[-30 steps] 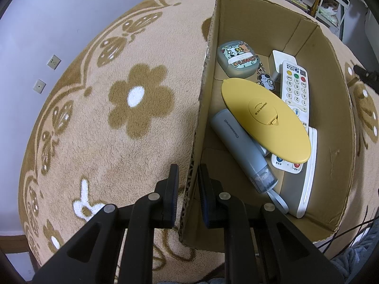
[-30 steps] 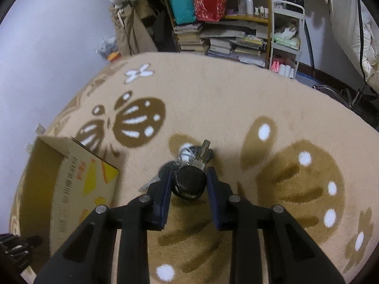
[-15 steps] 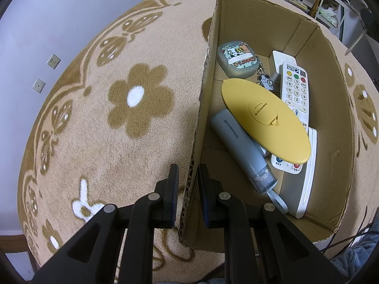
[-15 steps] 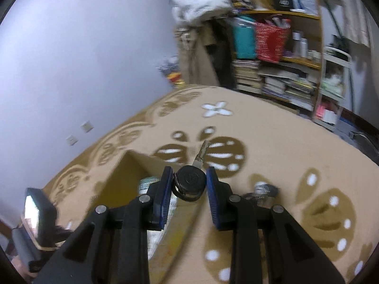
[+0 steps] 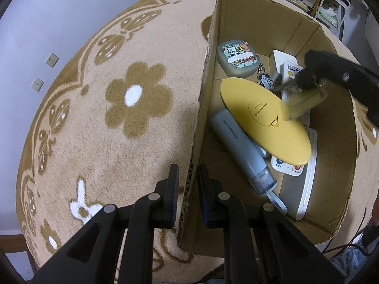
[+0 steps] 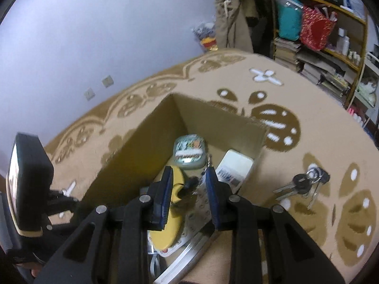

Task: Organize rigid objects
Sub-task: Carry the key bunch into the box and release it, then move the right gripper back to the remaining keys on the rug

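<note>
Cardboard box (image 5: 236,23) pinched shut by left fingers (image 5: 174,182), right fingers (image 6: 165,189) gripping the key (image 5: 305,80), which might bounce off that sloped yellow lid (image 5: 260,118) when dropped.

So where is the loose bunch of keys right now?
In the right wrist view, the bunch of keys lies on the carpet, outside the cardboard box and to its right.

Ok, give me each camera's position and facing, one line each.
Left wrist: sits above the left claw, looks steeply down at the cardboard box wall it pinches; the right claw shows at right.
Right wrist: sits behind the right claw, looks down into the box past a dark key between its pads.
Shared: box, yellow lid.
</note>
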The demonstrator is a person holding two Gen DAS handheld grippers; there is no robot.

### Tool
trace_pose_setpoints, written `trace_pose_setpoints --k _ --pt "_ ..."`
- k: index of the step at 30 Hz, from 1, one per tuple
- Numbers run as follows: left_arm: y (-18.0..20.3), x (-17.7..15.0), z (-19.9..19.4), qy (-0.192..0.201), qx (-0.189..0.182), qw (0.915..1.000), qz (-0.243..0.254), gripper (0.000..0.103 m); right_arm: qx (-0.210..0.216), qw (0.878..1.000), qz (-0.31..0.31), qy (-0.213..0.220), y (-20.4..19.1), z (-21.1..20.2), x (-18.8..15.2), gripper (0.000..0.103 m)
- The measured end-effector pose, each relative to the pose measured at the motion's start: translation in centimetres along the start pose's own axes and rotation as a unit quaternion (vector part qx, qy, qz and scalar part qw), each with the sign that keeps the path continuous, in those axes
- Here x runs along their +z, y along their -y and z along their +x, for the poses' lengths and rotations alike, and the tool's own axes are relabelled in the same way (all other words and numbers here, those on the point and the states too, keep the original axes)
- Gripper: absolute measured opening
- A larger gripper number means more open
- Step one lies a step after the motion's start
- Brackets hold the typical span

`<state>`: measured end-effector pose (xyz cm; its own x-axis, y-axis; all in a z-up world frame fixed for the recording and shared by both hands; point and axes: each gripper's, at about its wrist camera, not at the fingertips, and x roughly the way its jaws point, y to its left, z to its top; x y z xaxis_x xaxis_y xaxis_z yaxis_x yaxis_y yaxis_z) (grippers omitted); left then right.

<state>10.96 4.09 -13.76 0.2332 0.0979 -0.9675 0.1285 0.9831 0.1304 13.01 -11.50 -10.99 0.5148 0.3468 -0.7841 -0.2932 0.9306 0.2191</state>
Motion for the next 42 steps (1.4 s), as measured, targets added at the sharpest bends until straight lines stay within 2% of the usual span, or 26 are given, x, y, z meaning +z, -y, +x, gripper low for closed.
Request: trace_pose_setpoints --k 11,13,14,17,20,25,27,35,42 --pt "0.1 0.0 0.0 0.0 0.003 1.0 0.003 0.016 -0.005 1.0 0.015 -0.011 1.0 0.0 -0.2 0.03" --pt "0.0 0.0 0.1 0.0 0.003 1.0 0.003 0.016 -0.018 0.999 0.028 -0.006 1.3 -0.2 0.0 0.039" --pt "0.0 0.0 0.1 0.0 0.002 1.0 0.003 0.016 -0.021 0.999 0.034 -0.002 1.5 -0.4 0.1 0.048" --pt "0.0 0.0 0.0 0.0 0.003 1.0 0.003 0.016 -0.011 0.999 0.047 0.019 2.1 -1.2 0.4 0.058" --pt "0.0 0.0 0.0 0.0 0.005 1.0 0.005 0.016 -0.017 0.998 0.056 0.036 2.7 -2.0 0.7 0.077" --pt "0.1 0.0 0.0 0.0 0.007 1.0 0.006 0.016 -0.03 0.995 0.082 0.058 4.7 -3.4 1.2 0.084" --pt "0.1 0.0 0.0 0.0 0.007 1.0 0.006 0.016 -0.045 0.992 0.1 0.068 6.0 -3.8 1.1 0.097" --pt "0.0 -0.1 -0.1 0.001 0.007 1.0 0.006 0.016 -0.122 0.981 0.139 0.056 11.0 -3.6 1.1 0.099" --pt "0.1 -0.1 -0.1 0.001 0.01 0.9999 0.007 0.016 -0.175 0.967 0.182 0.033 16.5 -1.1 0.4 0.099"
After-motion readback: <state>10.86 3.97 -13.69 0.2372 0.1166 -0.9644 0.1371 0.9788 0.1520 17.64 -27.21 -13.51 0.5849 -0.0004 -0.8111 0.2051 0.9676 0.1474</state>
